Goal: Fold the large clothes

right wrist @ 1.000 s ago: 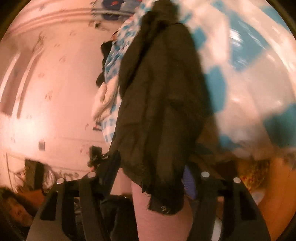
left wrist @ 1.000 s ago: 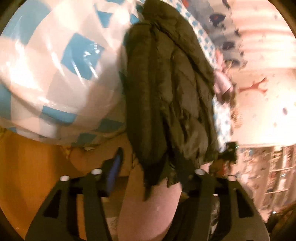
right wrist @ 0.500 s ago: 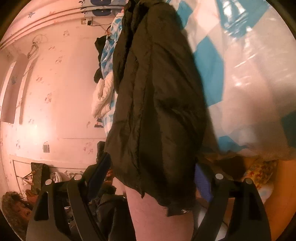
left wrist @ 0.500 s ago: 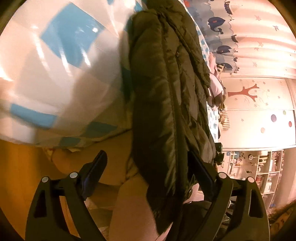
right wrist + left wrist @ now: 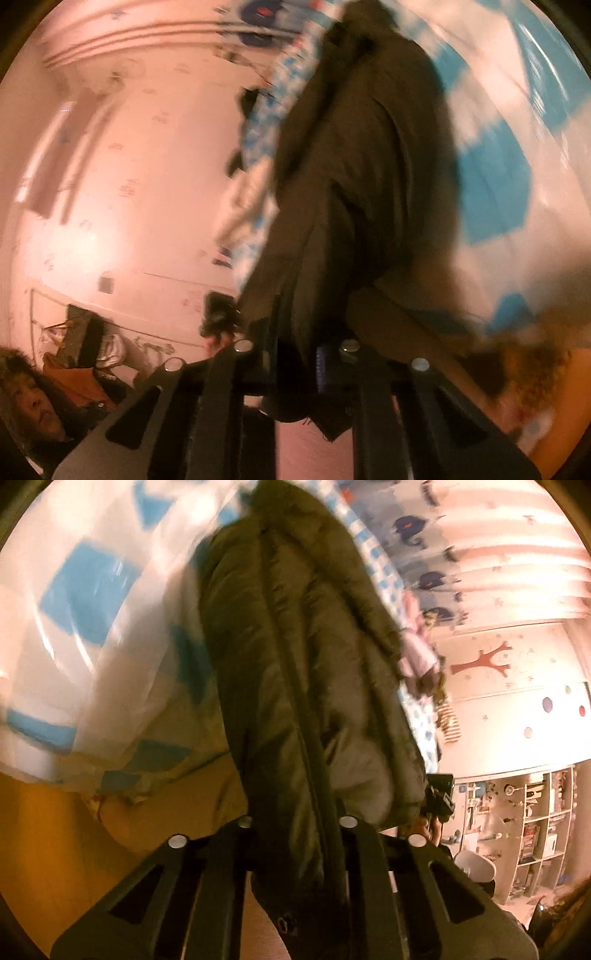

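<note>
Left wrist view: left hand-held gripper (image 5: 295, 856) has just been closing and is now clamped on the lower hem of a dark padded jacket (image 5: 295, 672), cloth pinched between its jaws. The jacket hangs in a long bunched fold from top of frame down into the jaws. Behind it, a white-and-blue checked quilt (image 5: 92, 620) fills the left side. On the right, a pink wall with a tree sticker (image 5: 484, 661) and open shelves (image 5: 532, 823) low down. Right wrist view, blurred: right hand-held gripper (image 5: 295, 373) has likewise just been closing and now pinches another part of the jacket's (image 5: 354, 177) lower edge, a flap of hem hanging below the jaws. Quilt (image 5: 517, 184) to the right, pink wall (image 5: 122, 184) to the left. A person (image 5: 33, 402) shows in the bottom left corner.
</note>
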### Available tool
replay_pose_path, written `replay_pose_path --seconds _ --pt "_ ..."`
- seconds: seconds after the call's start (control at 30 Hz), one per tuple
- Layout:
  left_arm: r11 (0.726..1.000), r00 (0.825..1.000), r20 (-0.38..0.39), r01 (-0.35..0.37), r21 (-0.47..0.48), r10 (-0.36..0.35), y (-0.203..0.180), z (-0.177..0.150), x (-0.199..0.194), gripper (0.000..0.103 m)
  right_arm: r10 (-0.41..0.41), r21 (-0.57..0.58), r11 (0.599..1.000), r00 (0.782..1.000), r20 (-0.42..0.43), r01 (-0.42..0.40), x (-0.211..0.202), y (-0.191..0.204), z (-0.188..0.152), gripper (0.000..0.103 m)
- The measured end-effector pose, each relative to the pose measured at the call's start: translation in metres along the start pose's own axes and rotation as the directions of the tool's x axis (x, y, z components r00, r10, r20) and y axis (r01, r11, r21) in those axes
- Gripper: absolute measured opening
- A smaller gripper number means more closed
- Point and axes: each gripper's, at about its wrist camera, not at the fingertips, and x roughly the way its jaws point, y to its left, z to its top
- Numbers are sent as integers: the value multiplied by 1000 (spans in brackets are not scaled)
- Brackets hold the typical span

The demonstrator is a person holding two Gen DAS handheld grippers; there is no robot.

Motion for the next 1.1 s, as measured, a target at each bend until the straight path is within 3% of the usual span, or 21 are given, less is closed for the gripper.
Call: replay_pose_path --seconds 0.1,0.23,0.37,0.53,0.57,0.6,0.63,0.7,0.8,0.87,0.9,1.03,1.1 --pt "997 997 56 52 64 -56 -30 -7 -26 7 99 -72 993 992 77 -94 -14 29 -3 14" --pt "985 988 87 112 133 -125 -59 -24 -58 7 245 -145 963 959 144 -225 -41 56 -17 14" --pt "975 982 93 146 164 -163 -63 -49 -77 7 298 -175 947 940 164 -270 -56 62 -42 13" --pt "988 989 34 141 65 -143 -9 -74 -62 7 223 -47 974 973 52 -221 -45 23 -65 19" --pt "989 989 18 147 29 -148 7 -77 -55 8 190 5 982 981 26 -190 -42 7 -69 36" --pt "988 988 10 155 -3 -155 21 -80 -50 8 180 34 983 984 19 -180 -42 -1 -71 63" --pt "987 988 7 155 -27 -155 32 -81 -45 8 163 65 984 987 13 -164 -42 -11 -71 72" --pt "984 985 -6 170 -62 -171 48 -83 -38 11 127 86 988 992 -12 -126 -41 -22 -70 76" --pt "981 984 -15 176 -82 -178 54 -86 -29 24 72 118 991 996 -59 -64 -30 -33 -66 82" --pt "981 984 -25 175 -88 -178 55 -86 -25 46 22 122 993 994 -105 -9 -20 -41 -63 82" --pt "981 983 -29 177 -85 -180 56 -86 -23 49 11 130 991 993 -118 4 -17 -47 -63 82" --pt "982 983 -55 172 -82 -177 60 -84 -13 70 52 188 982 991 -122 -28 -11 -78 -60 83" --pt "979 982 -54 173 -103 -180 67 -81 -7 73 93 209 976 988 -122 -66 -6 -88 -59 86"
